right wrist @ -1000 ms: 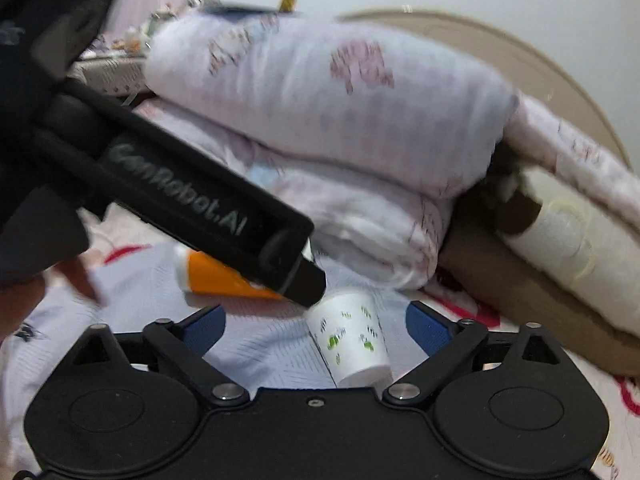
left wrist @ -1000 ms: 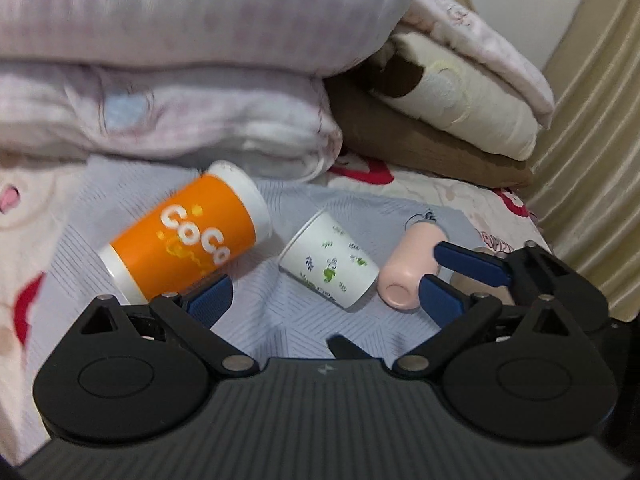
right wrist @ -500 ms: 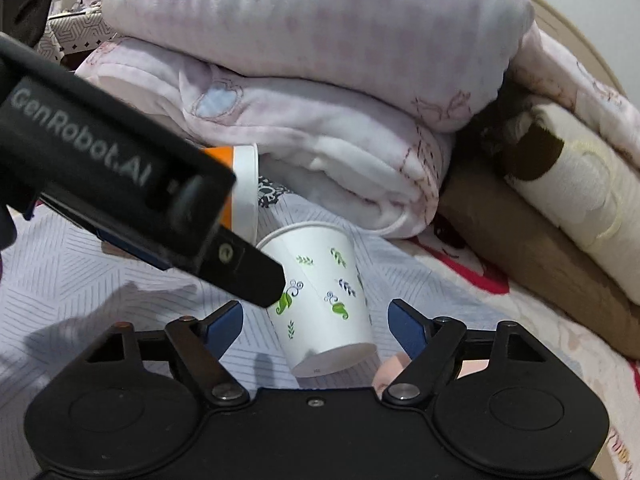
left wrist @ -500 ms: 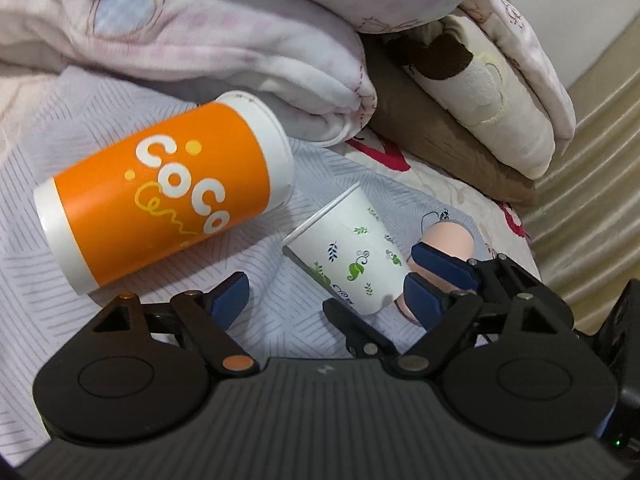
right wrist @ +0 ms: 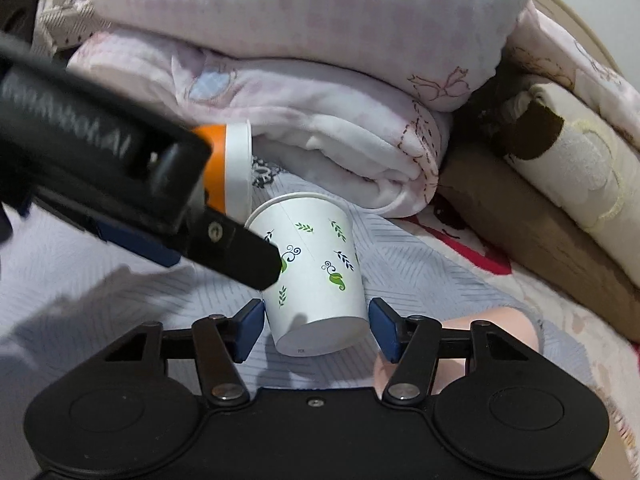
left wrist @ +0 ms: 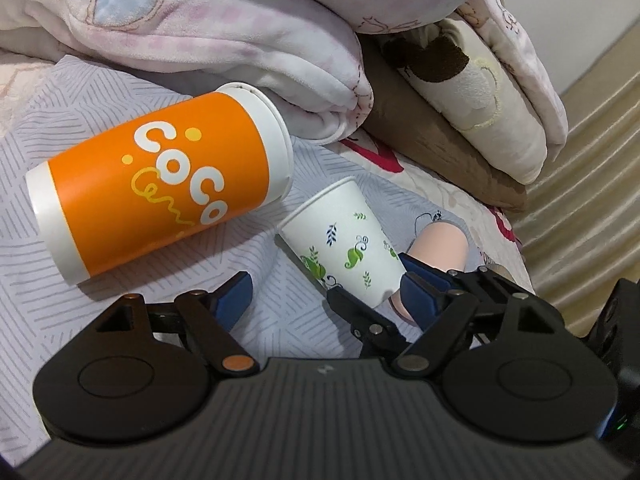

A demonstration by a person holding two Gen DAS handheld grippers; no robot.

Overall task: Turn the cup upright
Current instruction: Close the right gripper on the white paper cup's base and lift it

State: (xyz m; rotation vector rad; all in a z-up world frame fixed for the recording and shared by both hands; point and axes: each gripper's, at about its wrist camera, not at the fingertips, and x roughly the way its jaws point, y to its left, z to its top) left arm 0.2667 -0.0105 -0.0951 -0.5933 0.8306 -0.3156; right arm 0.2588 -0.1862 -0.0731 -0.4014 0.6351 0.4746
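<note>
White paper cup (right wrist: 316, 268) with green and blue leaf print lies on its side on the grey striped bedsheet (left wrist: 36, 184), base toward the right gripper (right wrist: 317, 326), rim toward the folded pink blankets (right wrist: 304, 40). Right gripper jaws are spread, blue pads either side of the cup's base, just beside it, contact unclear. Tiny print on the base is unreadable. Left gripper (left wrist: 326, 292) is also spread wide, one blue pad by the same cup (left wrist: 340, 240), gripping nothing. Orange cup (left wrist: 160, 188) reading "CoCo" in white, with a yellow scribble under it, lies sideways just left of the white one. Pink cup (left wrist: 442, 244) lies on the right, partly hidden behind gripper fingers. Left gripper body in the right wrist view shows blurred lettering ending "AI". Brown and cream bedding (right wrist: 560, 184) is stacked at right.
</note>
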